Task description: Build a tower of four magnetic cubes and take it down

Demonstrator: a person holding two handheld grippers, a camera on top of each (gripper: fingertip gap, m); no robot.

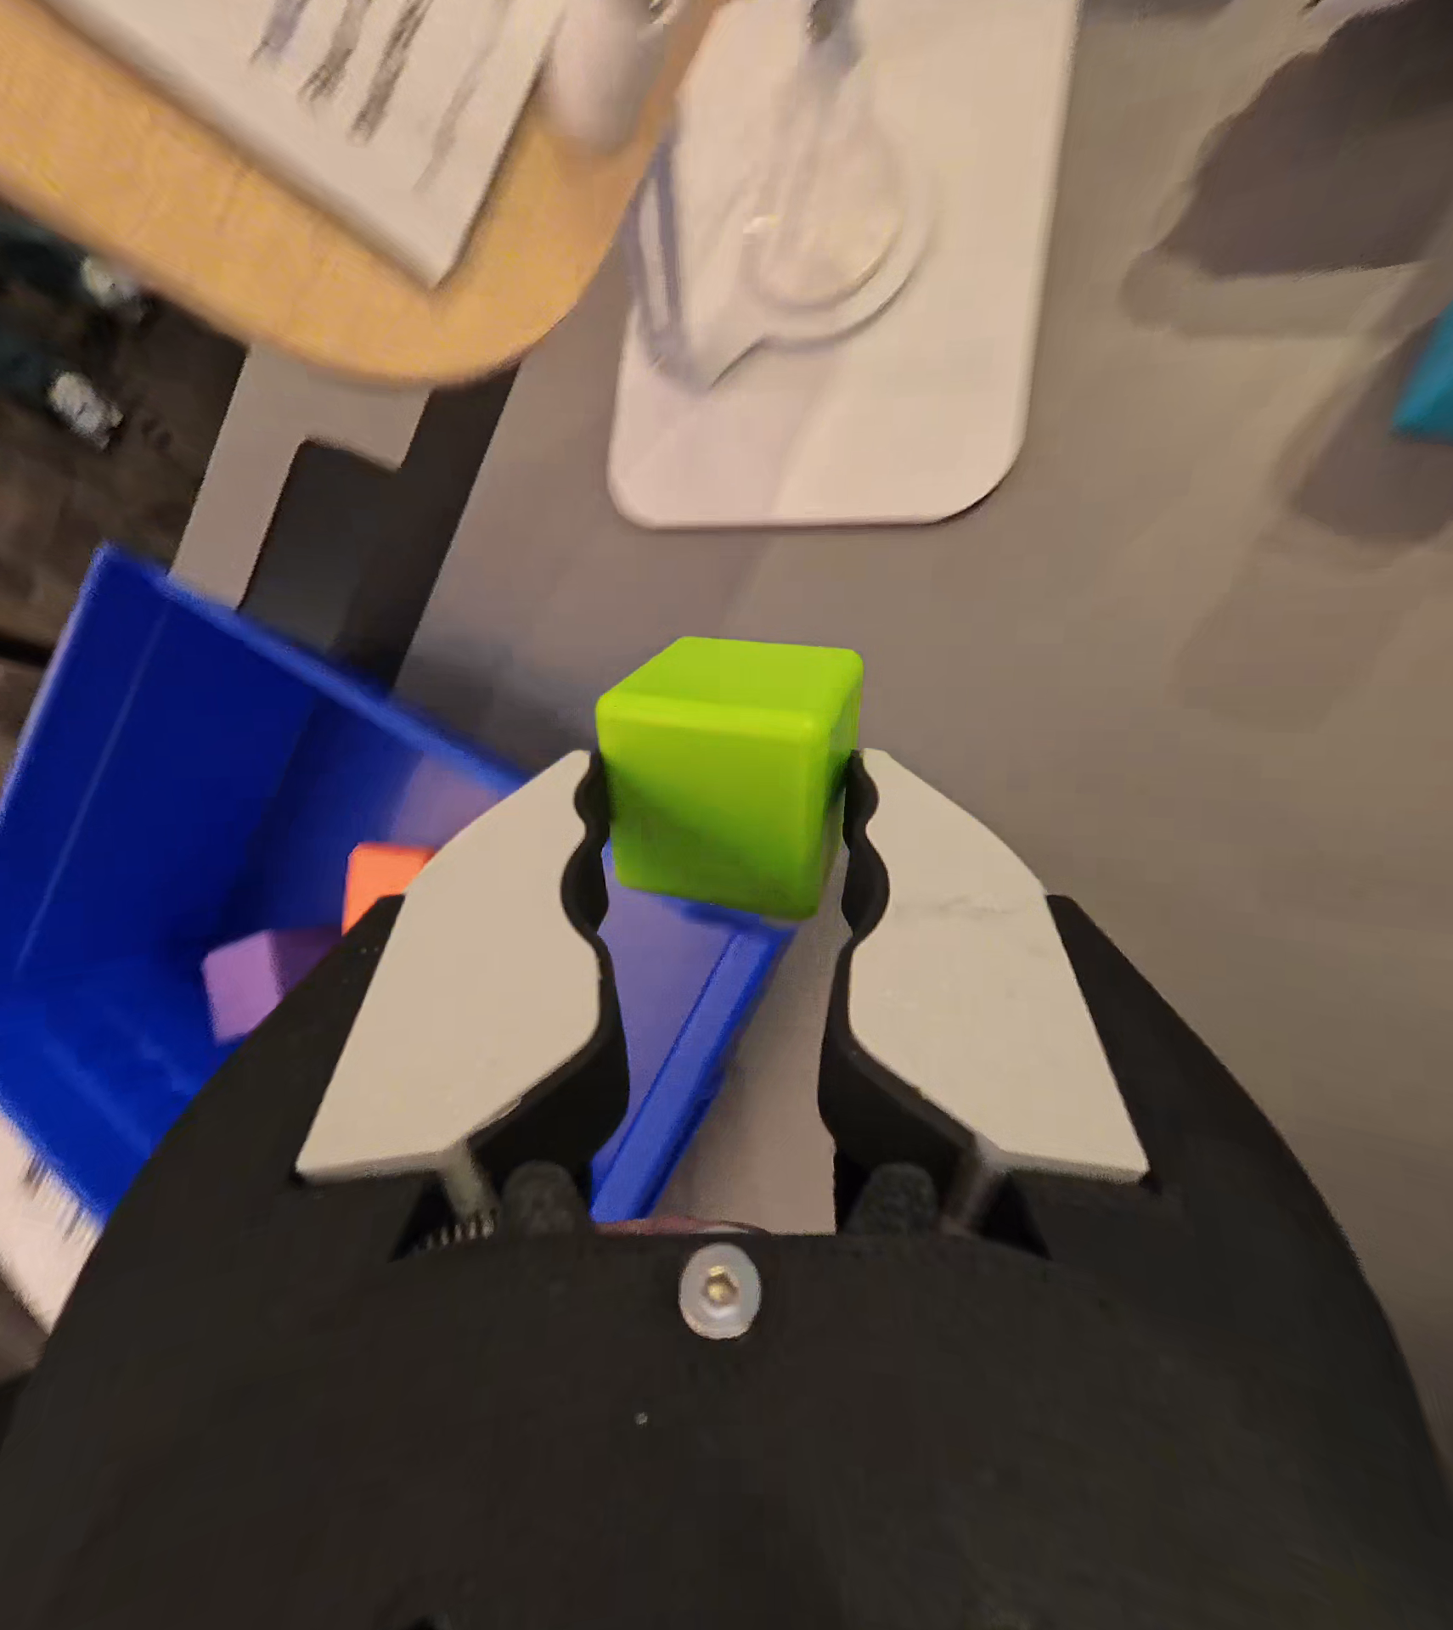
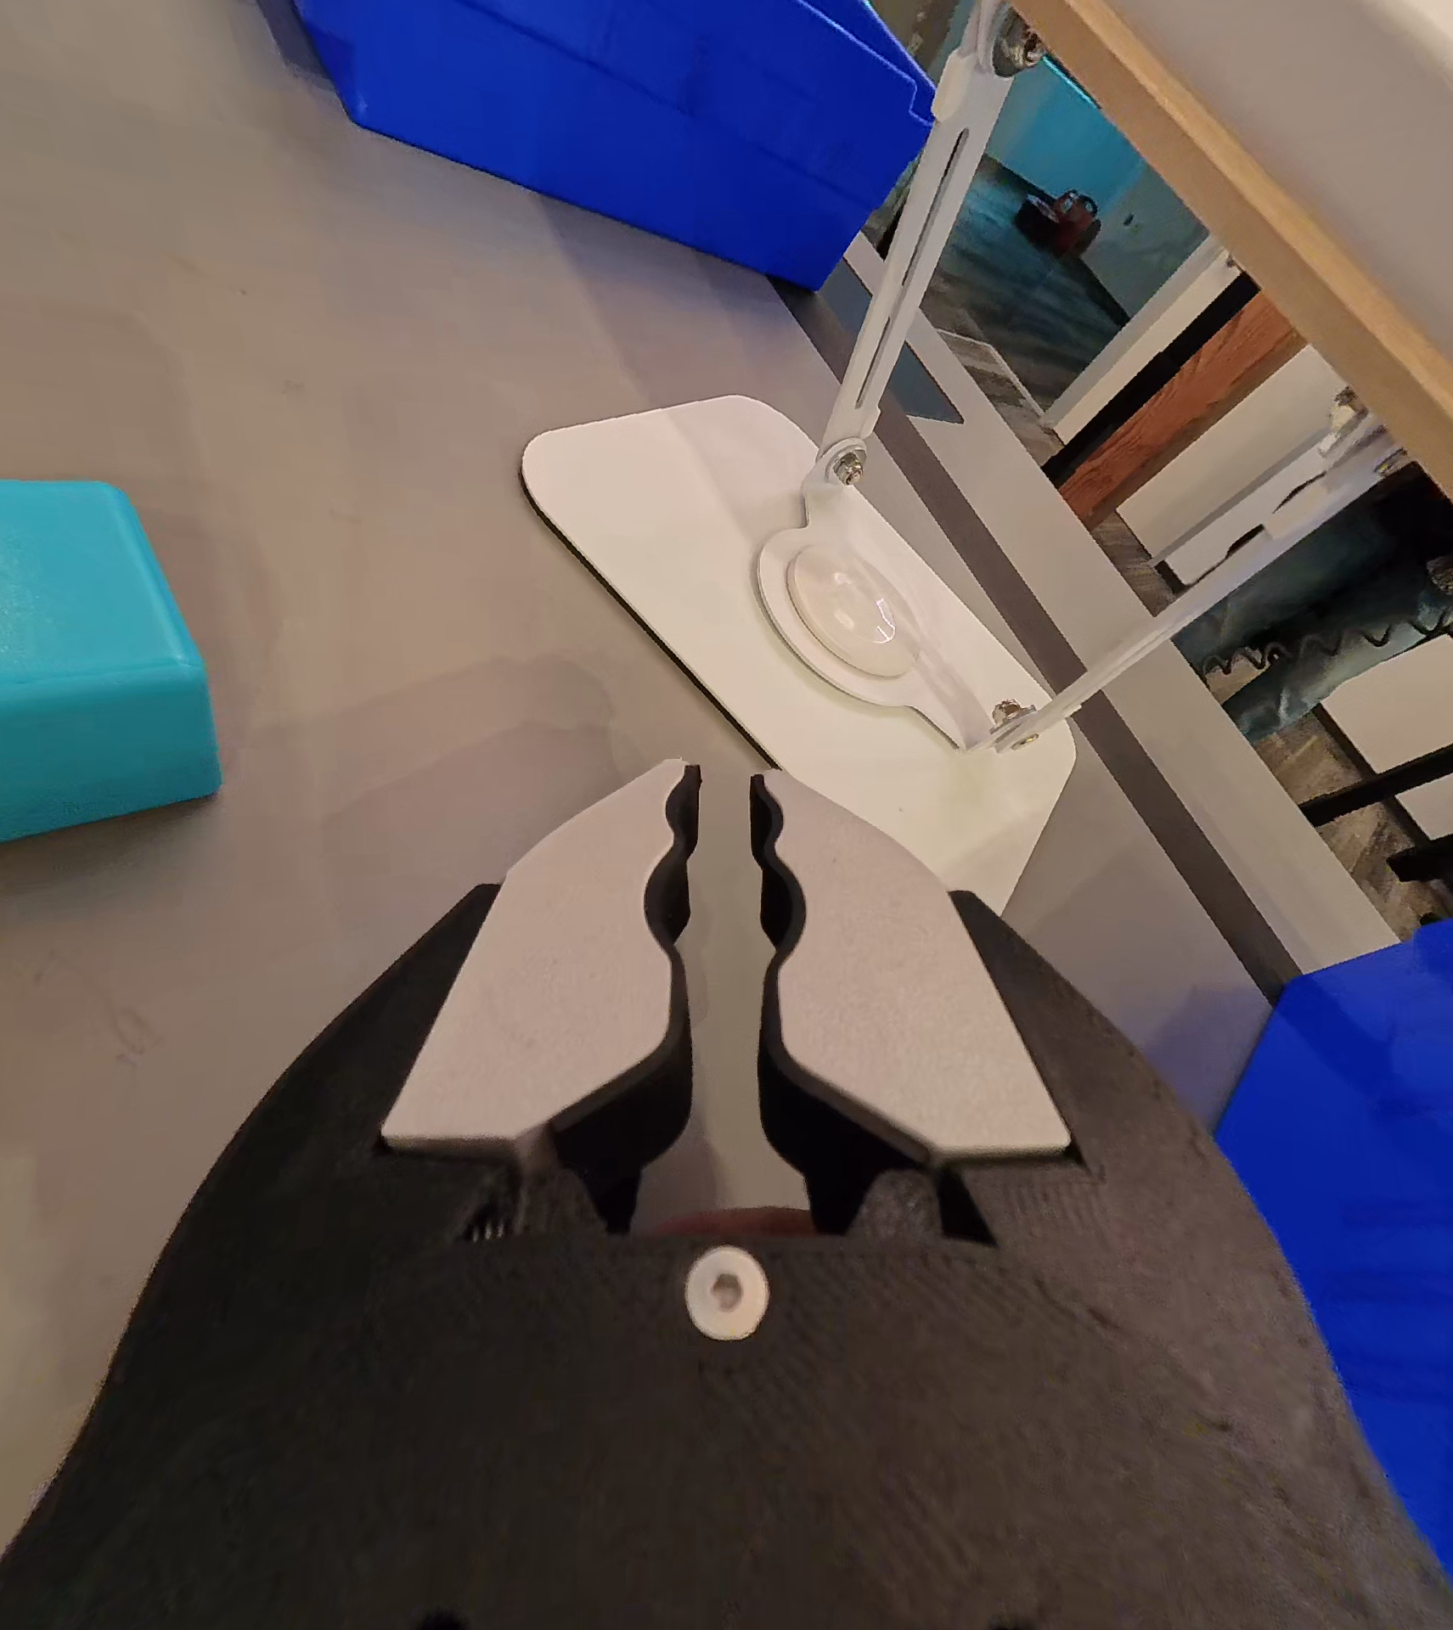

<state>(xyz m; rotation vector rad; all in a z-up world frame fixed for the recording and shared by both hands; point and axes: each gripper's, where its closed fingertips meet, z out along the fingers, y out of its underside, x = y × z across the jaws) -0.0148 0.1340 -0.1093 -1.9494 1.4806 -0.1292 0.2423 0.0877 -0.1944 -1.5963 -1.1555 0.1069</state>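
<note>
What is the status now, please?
Left gripper shut on green cube, above blue bin. Right gripper empty, nearly closed. No tower visible.

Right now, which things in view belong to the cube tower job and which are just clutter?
Job:
- green cube, clamped in the left gripper
- orange cube and purple cube, in the blue bin
- right gripper, nearly closed, holding nothing

Lying about:
- teal box
- white stand base
- second blue bin
- grey table
</note>
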